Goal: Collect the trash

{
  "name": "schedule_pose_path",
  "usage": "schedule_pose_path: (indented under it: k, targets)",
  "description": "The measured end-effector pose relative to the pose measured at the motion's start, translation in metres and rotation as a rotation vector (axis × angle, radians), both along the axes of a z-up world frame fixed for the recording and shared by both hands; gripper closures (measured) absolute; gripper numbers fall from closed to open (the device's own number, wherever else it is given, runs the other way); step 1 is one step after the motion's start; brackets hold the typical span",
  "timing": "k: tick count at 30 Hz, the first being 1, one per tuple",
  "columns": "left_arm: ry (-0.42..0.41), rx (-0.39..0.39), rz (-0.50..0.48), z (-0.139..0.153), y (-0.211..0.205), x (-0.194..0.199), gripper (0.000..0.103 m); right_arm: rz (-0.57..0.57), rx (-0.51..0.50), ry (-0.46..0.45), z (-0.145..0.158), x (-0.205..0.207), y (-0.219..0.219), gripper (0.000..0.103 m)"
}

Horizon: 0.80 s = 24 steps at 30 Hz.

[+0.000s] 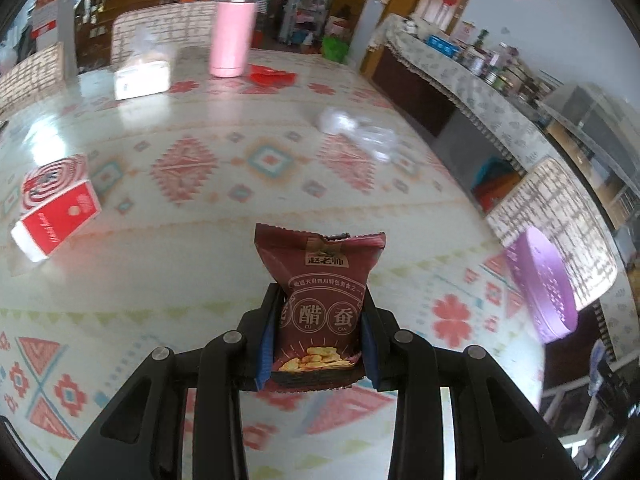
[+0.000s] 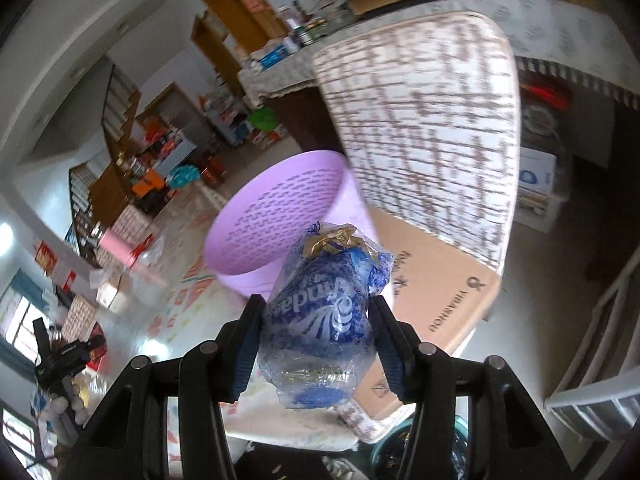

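The left hand-held gripper (image 1: 320,340) pinches a dark red snack packet (image 1: 320,304) between its blue pads. The packet has a torn, jagged top, white writing and a picture of yellow chips near the bottom. It stands upright in the jaws, its long side running away from the camera, torn end farthest out. It hangs above the bench (image 1: 200,260), which has a shiny cloth with red and blue shapes.

The right hand-held gripper (image 2: 316,344) squeezes a crumpled blue and clear plastic wrapper (image 2: 324,316) with white letters and a gold bit on top. The wrapper points away from the camera, towards a purple basket (image 2: 280,216) that sits at the bench edge beside a chair back (image 2: 420,120).

On the bench, well apart, lie a red and white box (image 1: 56,208), a pink cup (image 1: 232,40), a white box (image 1: 140,76) and a clear plastic bag (image 1: 360,132). The middle of the bench has much open room.
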State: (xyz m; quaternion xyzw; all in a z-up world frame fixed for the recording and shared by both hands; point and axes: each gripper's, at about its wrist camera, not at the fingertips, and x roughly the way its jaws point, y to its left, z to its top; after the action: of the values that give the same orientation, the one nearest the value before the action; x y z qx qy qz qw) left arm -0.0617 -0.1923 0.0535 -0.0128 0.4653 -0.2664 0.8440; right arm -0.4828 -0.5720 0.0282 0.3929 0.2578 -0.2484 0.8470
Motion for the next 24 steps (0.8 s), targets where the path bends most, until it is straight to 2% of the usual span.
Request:
schedule_pose_path:
  k: [11, 24]
  targets:
    - [-0.028, 0.019, -0.106, 0.005, -0.059, -0.034, 0.069, -0.051, 0.018, -0.015, -0.014, -0.028, -0.021, 0.045]
    - [-0.13, 0.08, -0.145, 0.013, -0.072, -0.067, 0.069, 0.033, -0.031, -0.003, -0.008, 0.0, 0.002, 0.045]
